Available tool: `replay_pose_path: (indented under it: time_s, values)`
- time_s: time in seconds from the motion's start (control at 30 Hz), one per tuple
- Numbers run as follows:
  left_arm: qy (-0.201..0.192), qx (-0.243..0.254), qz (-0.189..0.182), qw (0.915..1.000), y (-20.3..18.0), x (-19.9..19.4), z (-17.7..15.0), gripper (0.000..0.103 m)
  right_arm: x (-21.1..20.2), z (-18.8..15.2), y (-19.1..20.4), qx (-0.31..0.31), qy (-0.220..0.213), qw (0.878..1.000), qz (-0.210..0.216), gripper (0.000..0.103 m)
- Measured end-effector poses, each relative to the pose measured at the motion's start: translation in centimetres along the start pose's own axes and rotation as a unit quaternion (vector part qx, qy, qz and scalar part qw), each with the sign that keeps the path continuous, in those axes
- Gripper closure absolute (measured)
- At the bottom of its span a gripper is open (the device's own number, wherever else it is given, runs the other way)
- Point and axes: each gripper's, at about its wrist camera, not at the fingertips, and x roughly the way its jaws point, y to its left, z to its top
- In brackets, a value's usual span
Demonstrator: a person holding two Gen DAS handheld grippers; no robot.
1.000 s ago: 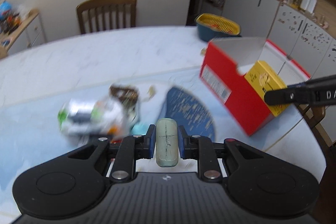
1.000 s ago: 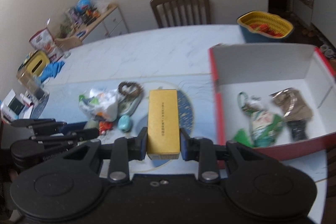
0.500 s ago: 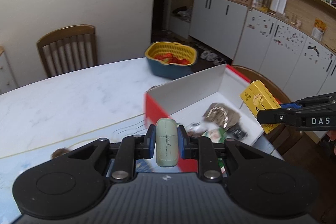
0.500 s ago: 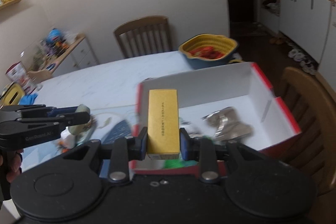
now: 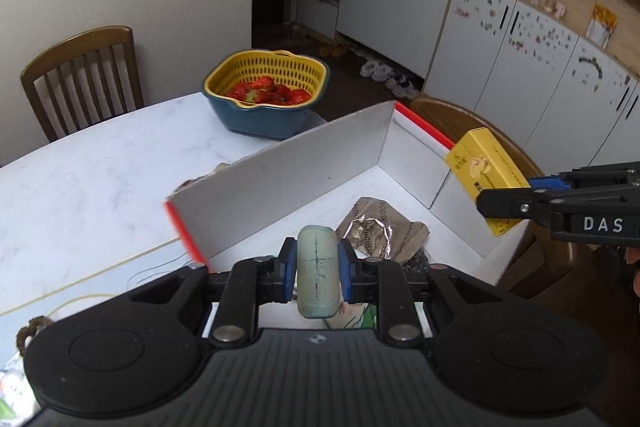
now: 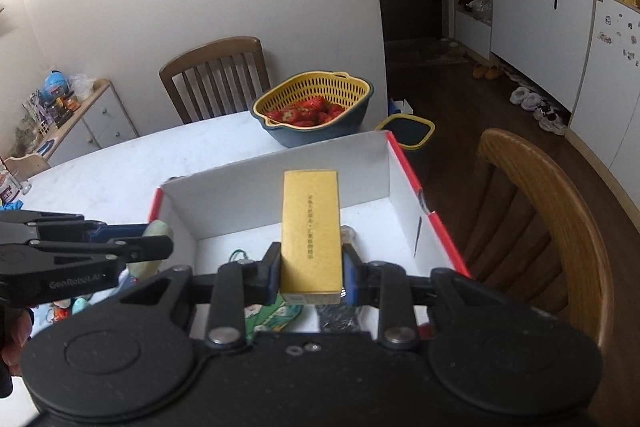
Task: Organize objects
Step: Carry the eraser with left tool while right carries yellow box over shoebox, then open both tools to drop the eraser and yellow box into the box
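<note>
The white marble table (image 5: 80, 163) carries a big red box (image 6: 404, 163) with white inner walls, open on top, and behind it a yellow basket (image 5: 266, 79) of strawberries set in a blue bowl. Down in the box lie a crumpled foil packet (image 5: 380, 235) and a green-printed bag (image 6: 276, 315). Over the box's right side hangs a yellow carton (image 6: 311, 231); its long axis runs straight out along the fingers, its far end aimed at the box's back wall. The right gripper (image 6: 311, 273) has it pinched by the near end, jaws closed to the carton's width. Smallest is a pale green bar (image 5: 318, 275), scored with a cross, standing on end between the blue pads (image 5: 289, 273) of the left gripper (image 5: 318, 277), jaws narrowed snug against its sides, just above the box's near left corner.
</note>
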Motion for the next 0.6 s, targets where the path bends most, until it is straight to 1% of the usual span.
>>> replay_pose_path:
  time_s: [0.23, 0.43, 0.6]
  values:
    - [0.048, 0.024, -0.002, 0.9985, -1.8, 4.2, 0.7, 0.082, 3.4, 0.0, -1.2, -0.012, 0.04, 0.999, 0.0, 0.074]
    - [0.08, 0.036, 0.018, 0.996, -2.4, 7.5, 1.1, 0.082, 6.2, -0.7, -2.0, -0.016, 0.068, 0.998, 0.004, 0.074]
    - [0.103, 0.046, 0.022, 0.9933, -2.7, 9.4, 1.4, 0.082, 7.5, -1.3, -2.2, -0.019, 0.083, 0.996, 0.005, 0.074]
